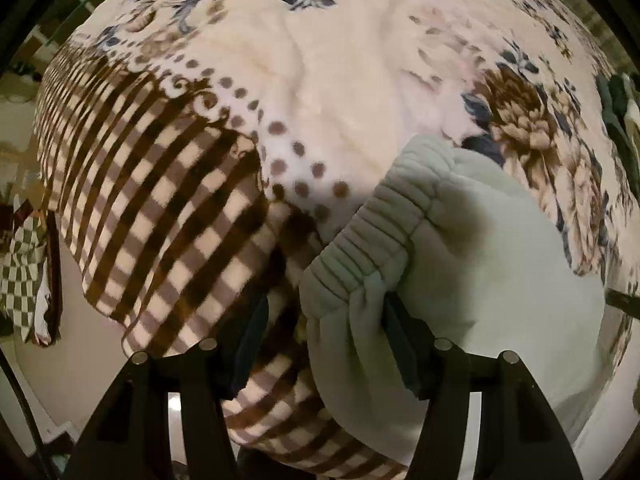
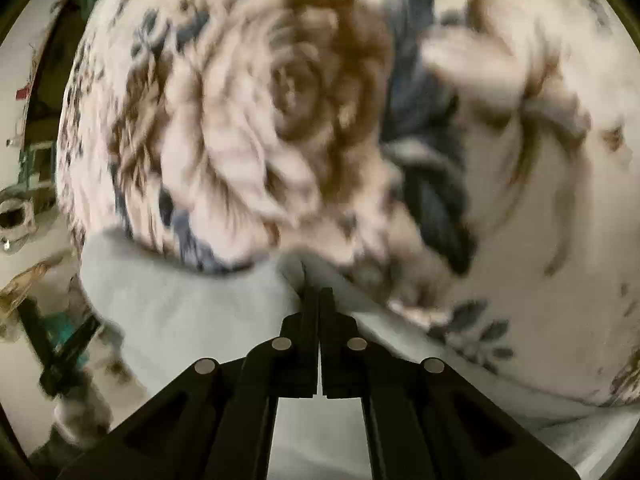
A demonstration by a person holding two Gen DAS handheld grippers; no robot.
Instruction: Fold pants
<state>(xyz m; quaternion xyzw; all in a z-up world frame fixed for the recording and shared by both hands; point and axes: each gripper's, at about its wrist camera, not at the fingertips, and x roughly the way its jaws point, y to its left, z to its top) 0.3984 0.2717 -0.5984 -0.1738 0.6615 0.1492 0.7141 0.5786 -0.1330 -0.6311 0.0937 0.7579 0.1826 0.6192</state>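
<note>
Pants (image 1: pixel 460 280) are pale grey-green fleece, lying on a floral and checked blanket (image 1: pixel 320 92) near its front edge, ribbed elastic waistband (image 1: pixel 372 236) bunched up toward the left gripper (image 1: pixel 324 344). Judging by the nap and the soft folds, they'll be light, floppy, no stiffness at all — they'll sag and drag on the fuzzy blanket rather than slide. Best hold is probably the waistband: thicker, ribbed, less likely to slip out than a single layer of leg fabric. Left gripper's fingers are spread wide, a fold of the pants just below the waistband sitting between them, right finger (image 1: pixel 404 344) against the cloth, left finger (image 1: pixel 244 344) over the blanket; nothing pinched yet. Right gripper (image 2: pixel 319 300) has its fingers pressed together at the pants' edge (image 2: pixel 180 304); the view is motion-blurred, so whether cloth is caught between them can't be told. No containers in view, only dark clothing (image 1: pixel 618 120) at the blanket's far side.
</note>
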